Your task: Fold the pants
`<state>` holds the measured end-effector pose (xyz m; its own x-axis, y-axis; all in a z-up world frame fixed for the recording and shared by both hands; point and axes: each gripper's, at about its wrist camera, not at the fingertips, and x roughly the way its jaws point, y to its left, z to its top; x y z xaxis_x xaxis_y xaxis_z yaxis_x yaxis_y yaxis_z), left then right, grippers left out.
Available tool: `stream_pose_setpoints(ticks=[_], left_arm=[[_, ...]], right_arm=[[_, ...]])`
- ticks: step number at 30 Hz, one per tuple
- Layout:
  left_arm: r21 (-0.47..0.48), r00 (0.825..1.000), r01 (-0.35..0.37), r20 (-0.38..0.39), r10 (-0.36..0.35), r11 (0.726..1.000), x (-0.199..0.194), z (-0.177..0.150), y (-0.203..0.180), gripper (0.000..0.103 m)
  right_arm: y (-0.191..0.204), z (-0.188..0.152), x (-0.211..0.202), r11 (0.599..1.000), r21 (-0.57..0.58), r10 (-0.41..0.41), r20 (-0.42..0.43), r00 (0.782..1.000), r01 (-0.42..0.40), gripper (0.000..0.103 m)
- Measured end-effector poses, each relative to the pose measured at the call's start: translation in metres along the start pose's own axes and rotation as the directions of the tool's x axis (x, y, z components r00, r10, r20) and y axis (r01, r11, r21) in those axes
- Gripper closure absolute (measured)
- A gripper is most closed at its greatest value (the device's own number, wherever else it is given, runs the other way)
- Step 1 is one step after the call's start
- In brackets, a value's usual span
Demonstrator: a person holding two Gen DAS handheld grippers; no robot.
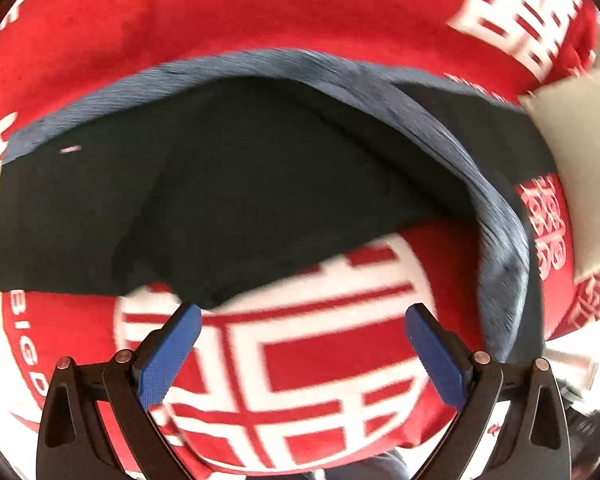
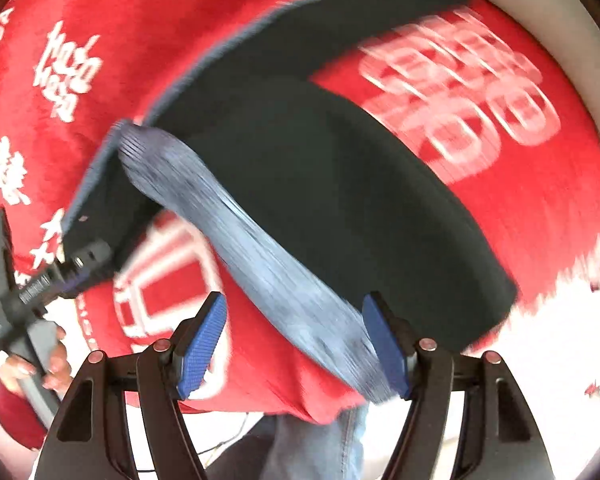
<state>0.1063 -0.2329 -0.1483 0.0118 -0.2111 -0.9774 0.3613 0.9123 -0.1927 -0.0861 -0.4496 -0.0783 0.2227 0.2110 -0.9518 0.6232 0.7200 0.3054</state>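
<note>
Here the dark pants lie across the frame's middle on a red patterned blanket; the left gripper and right gripper both gape, holding nothing.

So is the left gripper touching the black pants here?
Cannot tell. In the left wrist view the open left gripper has one fingertip meeting the pants hem, but blur hides contact.
</note>
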Motion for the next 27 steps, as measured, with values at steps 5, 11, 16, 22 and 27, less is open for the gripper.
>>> stream_pose_setpoints(ticks=[5, 11, 16, 22, 27], left_arm=[[0.091, 0.999, 0.042, -0.01, -0.041, 0.995, 0.0, -0.017, -0.032, 0.001], [0.138, 0.993, 0.114, -0.026, -0.111, 0.984, 0.003, -0.024, -0.053, 0.001], [0.168, 0.985, 0.174, -0.041, -0.169, 0.97, 0.007, -0.023, -0.076, 0.001], [0.137, 0.971, 0.232, -0.097, -0.22, 0.963, 0.029, -0.012, -0.103, 0.001], [0.067, 0.961, 0.255, -0.127, -0.245, 0.965, 0.041, 0.004, -0.117, 0.037]], right_arm=[[-0.053, -0.046, 0.005, 0.969, 0.236, 0.057, 0.054, 0.997, -0.068, 0.029], [-0.085, -0.07, 0.024, 0.947, 0.267, 0.149, 0.12, 0.981, -0.177, 0.03], [-0.089, -0.072, 0.026, 0.946, 0.209, 0.219, 0.151, 0.964, -0.247, 0.042], [-0.102, -0.072, 0.028, 0.918, 0.258, 0.284, 0.096, 0.954, -0.3, 0.1], [-0.111, -0.047, -0.01, 0.887, 0.2, 0.402, 0.108, 0.909, -0.415, 0.1]])
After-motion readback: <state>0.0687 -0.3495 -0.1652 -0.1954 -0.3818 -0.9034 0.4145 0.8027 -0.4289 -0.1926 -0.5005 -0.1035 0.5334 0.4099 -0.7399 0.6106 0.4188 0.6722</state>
